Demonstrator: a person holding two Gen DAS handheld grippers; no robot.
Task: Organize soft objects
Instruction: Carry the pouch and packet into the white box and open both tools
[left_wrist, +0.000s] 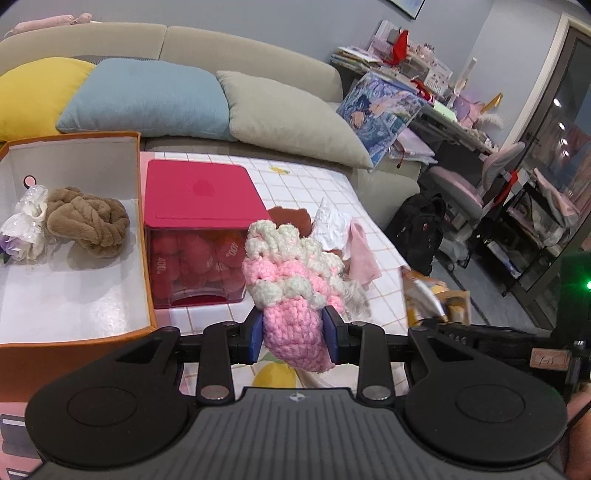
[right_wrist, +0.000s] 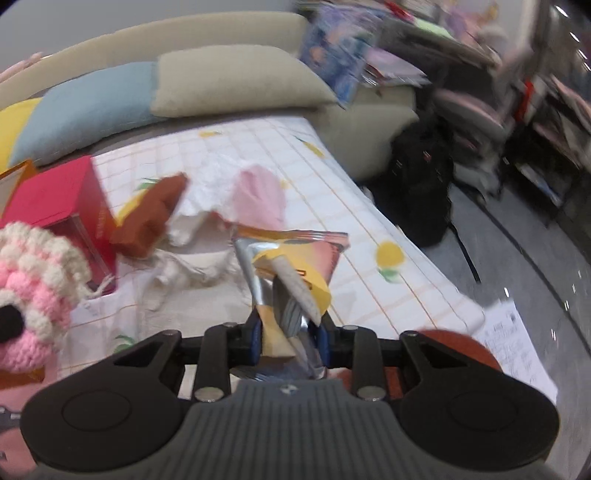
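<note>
A white checked table (left_wrist: 306, 184) with lemon prints stands before a beige sofa (left_wrist: 258, 48) bearing three cushions; at ten o'clock, an orange box (left_wrist: 146, 236) holds one brown plush knot (left_wrist: 88, 219); left claw (left_wrist: 294, 334) pinches one pink knitted toy (left_wrist: 291, 288); right claw (right_wrist: 288, 338) pinches one crumpled snack bag (right_wrist: 291, 266).

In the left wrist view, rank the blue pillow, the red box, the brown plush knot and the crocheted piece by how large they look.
1. blue pillow
2. red box
3. crocheted piece, though it sits in the left tool, close to the camera, so its rank is unsure
4. brown plush knot
</note>
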